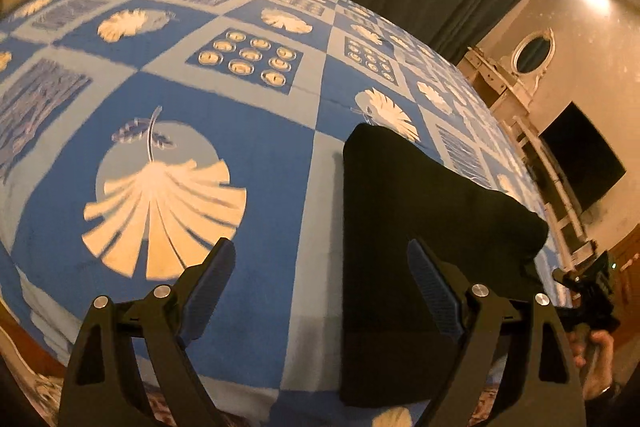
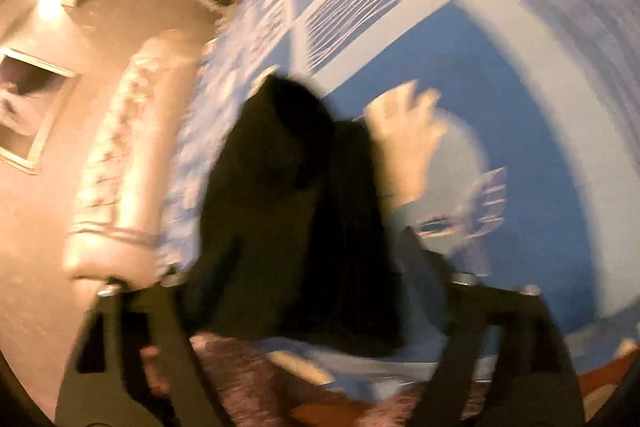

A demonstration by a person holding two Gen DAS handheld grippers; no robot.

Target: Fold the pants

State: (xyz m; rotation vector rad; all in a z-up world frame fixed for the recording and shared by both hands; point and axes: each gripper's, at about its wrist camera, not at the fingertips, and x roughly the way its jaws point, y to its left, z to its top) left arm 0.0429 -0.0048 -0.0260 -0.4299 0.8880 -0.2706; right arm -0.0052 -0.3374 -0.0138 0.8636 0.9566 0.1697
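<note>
A: Where do the pants [image 1: 420,227] sit? In the left wrist view I see a dark folded slab at the lower right of the frame, lying on the bed [image 1: 260,155] with its blue patterned cover.

B: Yes, and its near end reaches the bed's edge at the bottom of the frame. That is my worry: a careless drag toward us could pull the stack off the edge.

A: The left hand-held gripper [image 1: 320,267]?

B: Released, jaws wide, nothing between them; its right finger overlaps the cloth in the picture, but I cannot tell whether it touches.

A: And the right hand-held gripper [image 2: 316,267]?

B: The right wrist view is badly smeared. Its jaws look spread, with the pants [image 2: 288,195] bunched in the frame's centre between them, not pinched. The top layer looks lumpy there, so I judge the fold may spring open or settle crooked unless it is pressed flat.
</note>
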